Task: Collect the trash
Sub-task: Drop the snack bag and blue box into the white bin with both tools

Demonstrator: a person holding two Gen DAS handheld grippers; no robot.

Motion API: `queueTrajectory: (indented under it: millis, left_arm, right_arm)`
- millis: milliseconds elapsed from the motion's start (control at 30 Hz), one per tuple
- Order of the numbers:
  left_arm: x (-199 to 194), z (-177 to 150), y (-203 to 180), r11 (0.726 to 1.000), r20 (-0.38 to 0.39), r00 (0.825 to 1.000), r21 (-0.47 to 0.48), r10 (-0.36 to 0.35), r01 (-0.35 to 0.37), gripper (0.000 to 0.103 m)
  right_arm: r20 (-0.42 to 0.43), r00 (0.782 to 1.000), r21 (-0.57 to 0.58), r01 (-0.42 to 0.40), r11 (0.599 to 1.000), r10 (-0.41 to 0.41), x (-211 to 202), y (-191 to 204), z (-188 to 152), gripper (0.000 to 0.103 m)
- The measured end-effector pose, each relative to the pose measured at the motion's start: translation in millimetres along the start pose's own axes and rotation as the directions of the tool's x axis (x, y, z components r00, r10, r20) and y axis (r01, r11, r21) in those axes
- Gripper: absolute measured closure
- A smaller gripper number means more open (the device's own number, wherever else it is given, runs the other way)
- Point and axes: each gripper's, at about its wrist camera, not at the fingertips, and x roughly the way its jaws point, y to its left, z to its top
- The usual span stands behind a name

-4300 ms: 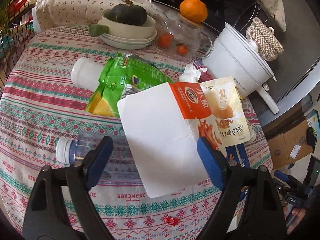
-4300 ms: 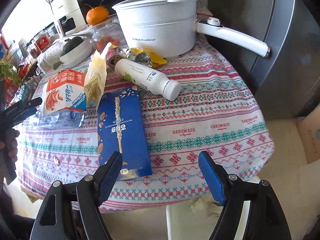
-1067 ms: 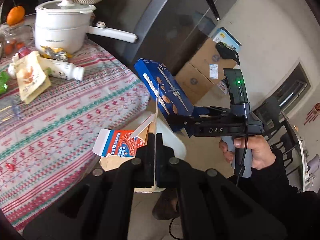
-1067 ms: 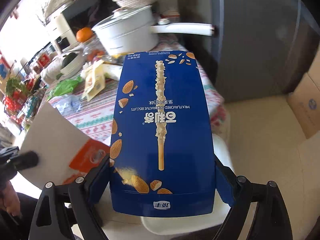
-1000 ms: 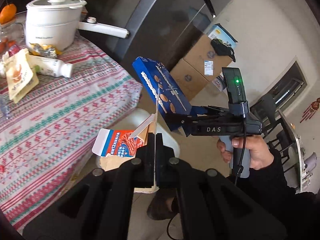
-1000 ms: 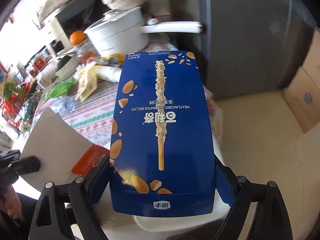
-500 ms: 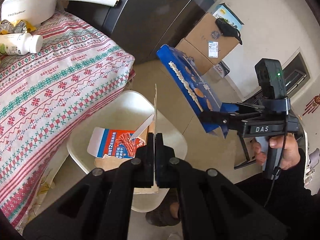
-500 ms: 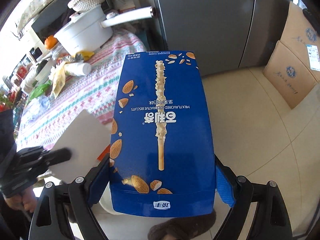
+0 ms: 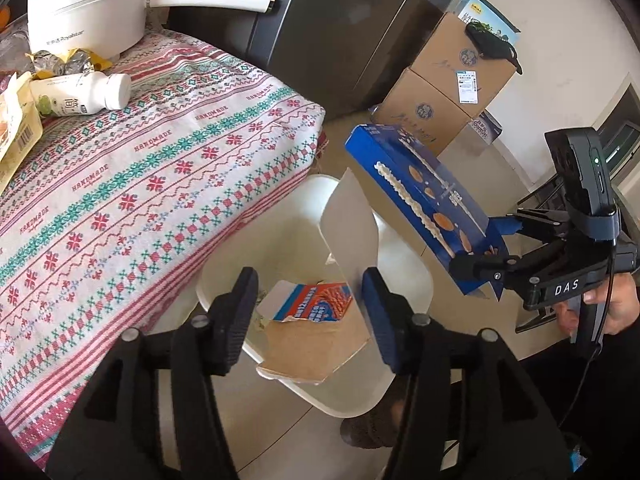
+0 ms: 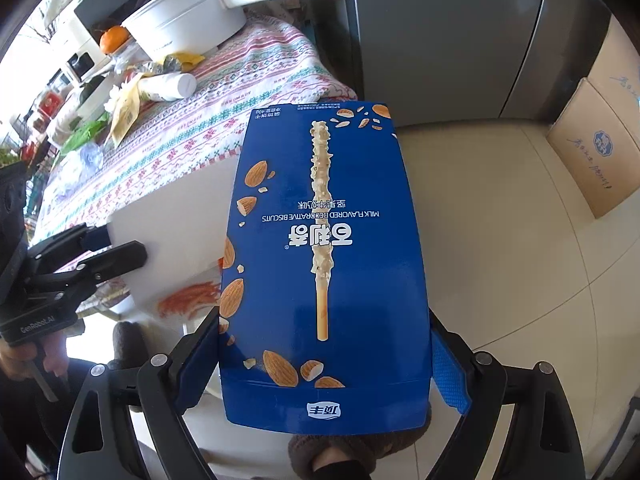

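My left gripper [image 9: 310, 300] is open above the white trash bin [image 9: 404, 396] beside the table. The white and orange snack carton [image 9: 348, 236] is loose between its fingers, dropping into the bin onto a flattened box [image 9: 316, 308] and brown cardboard [image 9: 316, 348]. My right gripper [image 10: 326, 356] holds the blue biscuit box [image 10: 324, 264] between its blue pads; the right pad stands slightly off the box edge. That box [image 9: 424, 200] is over the bin's right side in the left wrist view.
The table with the patterned cloth [image 9: 132, 184] stands left of the bin, with a white bottle [image 9: 80, 94], wrappers [image 9: 68, 60] and a white pot [image 9: 88, 4]. A dark fridge [image 9: 340, 28] and cardboard boxes [image 9: 444, 92] stand behind. A slippered foot [image 9: 372, 428] is by the bin.
My left gripper has opened and let go of the white and orange carton, which now tips into the bin. The blue box has moved further over the bin and lower.
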Motion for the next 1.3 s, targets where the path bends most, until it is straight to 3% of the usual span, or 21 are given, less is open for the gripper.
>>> queueTrajectory:
  millis: [200,333,467,633,800,1000,1100,1300]
  left_arm:
    - [-5,-6,2,0.999,-0.021,1.000,0.026,0.018,-0.017,0.029]
    - [-10,-10,0,0.999,-0.035,0.999,0.045,0.031,-0.030,0.026]
    - [-20,-13,4,0.995,-0.028,0.995,0.043,0.092,-0.091,0.020]
    - [-33,-16,16,0.970,-0.010,0.971,0.048,0.240,-0.240,0.017]
    - [-48,-19,29,0.941,0.015,0.942,0.038,0.336,-0.336,0.016]
    - [-60,-21,39,0.926,0.035,0.926,0.027,0.376,-0.377,0.011]
    - [-64,-21,43,0.923,0.036,0.923,0.017,0.384,-0.384,0.009]
    - [-74,-23,50,0.914,0.040,0.914,-0.002,0.404,-0.405,0.008]
  right_arm:
    - [0.006,1.000,0.002,0.002,1.000,-0.003,-3,-1,0,0.011]
    - [0.004,1.000,0.000,0.002,1.000,-0.002,-3,1,2,0.011]
    - [-0.028,1.000,-0.028,-0.001,1.000,0.001,3,6,1,0.011]
    - [-0.100,0.995,-0.088,0.000,0.996,-0.009,20,20,-6,0.011]
    - [-0.193,0.981,-0.131,0.006,0.991,-0.032,41,31,-13,0.011]
    - [-0.234,0.971,-0.151,0.007,0.988,-0.043,53,37,-16,0.009]
    - [-0.230,0.971,-0.175,0.027,0.984,-0.068,55,43,-14,0.004]
    - [-0.213,0.974,-0.187,0.032,0.982,-0.072,51,55,-6,0.003]
